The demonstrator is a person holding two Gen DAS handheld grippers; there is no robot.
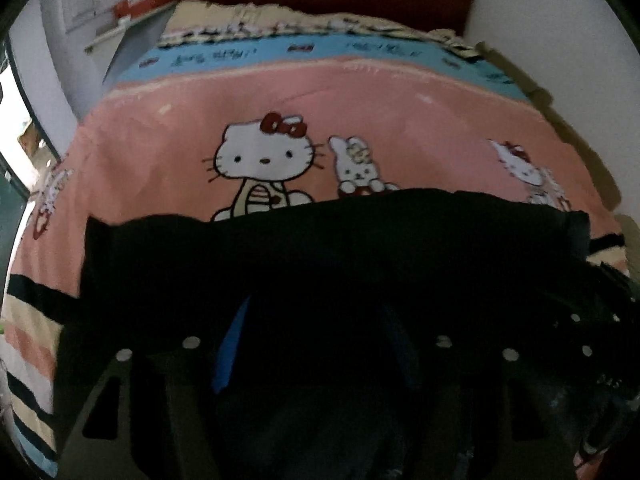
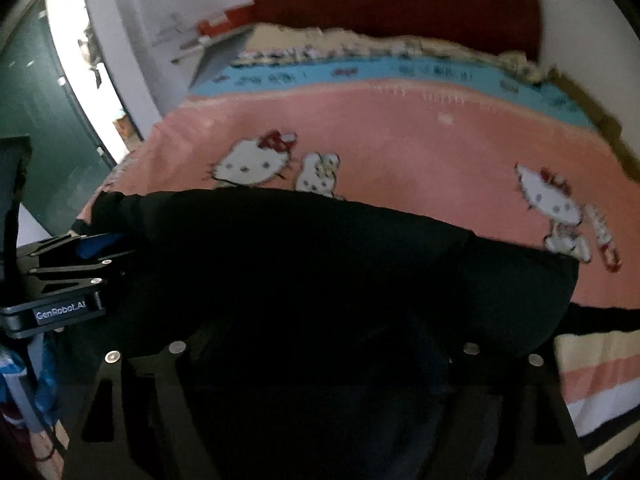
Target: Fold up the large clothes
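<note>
Black garment (image 2: 320, 264) spread across pink bedsheet (image 2: 420, 140).

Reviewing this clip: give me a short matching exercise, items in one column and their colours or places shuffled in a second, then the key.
Items:
1. garment
2. headboard
3. Hello Kitty blanket
4. left tongs

Descriptions:
A. dark red, at the far end of the bed
B. black, spread across the near part of the bed
C. at the garment's left edge in the right wrist view
D. mostly pink, with a blue band farther back

Pairs: 1-B, 2-A, 3-D, 4-C
</note>
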